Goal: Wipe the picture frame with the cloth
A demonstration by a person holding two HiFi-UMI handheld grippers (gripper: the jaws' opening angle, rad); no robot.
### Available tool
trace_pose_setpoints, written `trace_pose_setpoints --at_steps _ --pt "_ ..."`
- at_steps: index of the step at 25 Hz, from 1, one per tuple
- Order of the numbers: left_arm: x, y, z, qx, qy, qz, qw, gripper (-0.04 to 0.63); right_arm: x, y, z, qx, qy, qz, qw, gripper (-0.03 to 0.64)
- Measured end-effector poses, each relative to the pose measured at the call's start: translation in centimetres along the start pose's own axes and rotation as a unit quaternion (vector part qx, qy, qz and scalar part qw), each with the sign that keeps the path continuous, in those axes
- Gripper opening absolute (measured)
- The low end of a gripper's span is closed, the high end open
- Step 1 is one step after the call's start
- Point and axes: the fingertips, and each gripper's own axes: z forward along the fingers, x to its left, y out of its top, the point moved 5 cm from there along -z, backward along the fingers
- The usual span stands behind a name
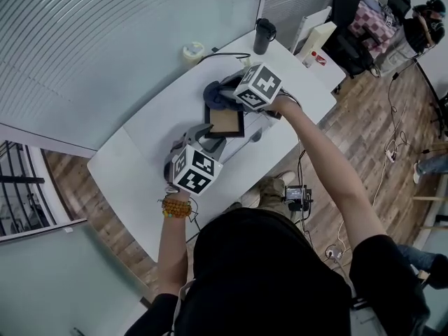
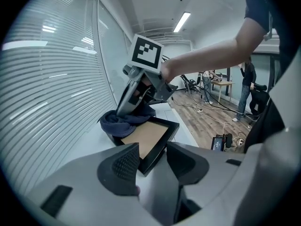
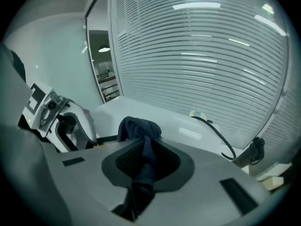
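**Cloth on the frame's far corner; near corner only loosely braced**

Head view: the frame (image 1: 225, 121) lies on the white surface (image 1: 140, 166); the left tongs (image 1: 207, 138) sit at its near corner; the right tongs (image 1: 222, 98) are at its far corner, where the dark cloth (image 1: 212, 92) is bunched against it.

Left gripper view: these tongs stand half apart with the frame's near corner between them; one pad (image 2: 123, 166) lies by the edge and a gap shows beside the other, so I judge the frame bracketed, not clamped; across the frame, the cloth (image 2: 123, 122) rests on the far rim under the right tongs.

Right gripper view: these tongs are closed on a thin twist of cloth (image 3: 141, 140); its bulk sits beyond the tips.

Risks, as I judge them: a wiping push could skid or pivot the unclamped frame out of the left tongs; so slim a pinch could let the cloth drag free; if the bunch shifts aside, the hard tips could scrape the frame.
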Motion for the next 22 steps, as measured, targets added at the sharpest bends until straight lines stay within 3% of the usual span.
trace_pose_setpoints --at_steps 3,7,12,18,20,22 --pt "0.1 0.0 -0.1 -0.001 -0.002 -0.004 1.0000 0.181 1.7 -0.5 0.2 0.026 0.000 -0.040 0.999 0.034" --pt "0.2 0.0 0.0 -0.007 -0.009 -0.010 0.9999 0.179 2.9 -1.2 0.0 0.032 0.007 -0.030 0.999 0.031" --pt "0.3 -0.1 0.0 -0.006 -0.009 -0.011 0.9999 0.177 7.1 -2.2 -0.5 0.043 0.099 -0.005 0.994 0.031" --pt "0.1 0.0 0.1 -0.007 -0.006 -0.010 0.9999 0.176 8.3 -3.1 -1.1 0.027 0.132 0.023 0.991 0.031" --pt "0.0 0.0 0.0 -0.009 -0.007 -0.011 0.9999 0.176 8.0 -3.2 -1.5 0.008 0.157 0.041 0.987 0.031" --pt "-0.1 -0.1 -0.1 -0.017 -0.014 -0.016 0.9996 0.179 7.4 -3.4 -2.0 -0.029 0.192 0.090 0.977 0.031"
